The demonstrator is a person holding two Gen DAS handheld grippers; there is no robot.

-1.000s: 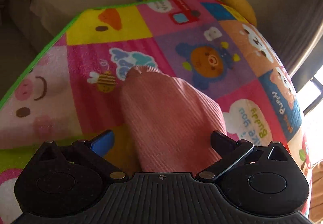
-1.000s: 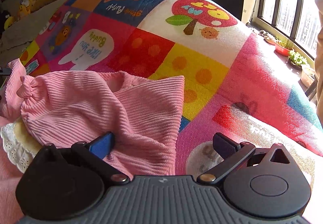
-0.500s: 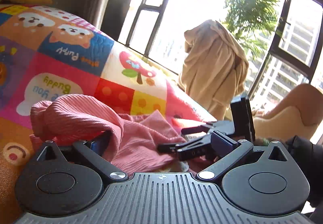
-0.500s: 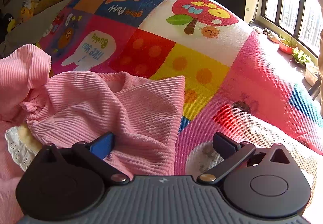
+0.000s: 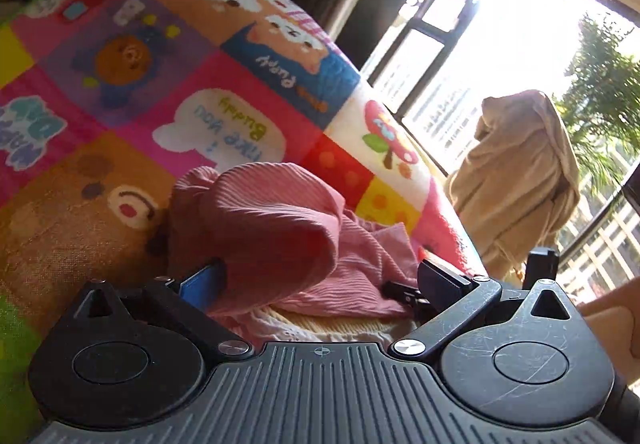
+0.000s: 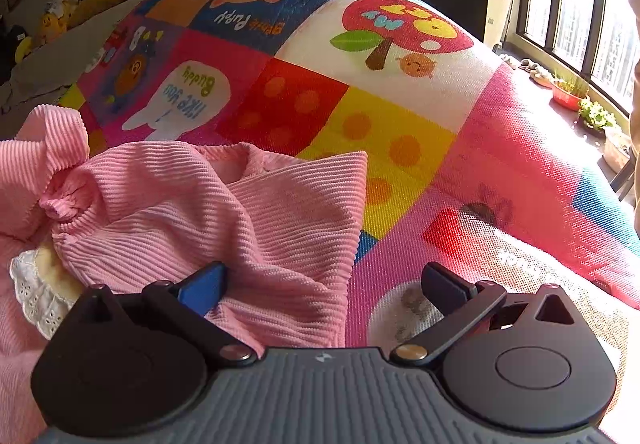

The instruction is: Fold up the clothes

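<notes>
Garment (image 6: 248, 220) btwn parted right fingers (image 6: 202, 290)

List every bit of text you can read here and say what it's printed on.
"I like you Buddy": white speech bubble on the play mat, upside down to the camera.
"Blue Puppy", probably: blue puppy panel.
"MY" on the red tree; its yellow letters are unclear.
Purple panel lettering: too blurred.
</notes>
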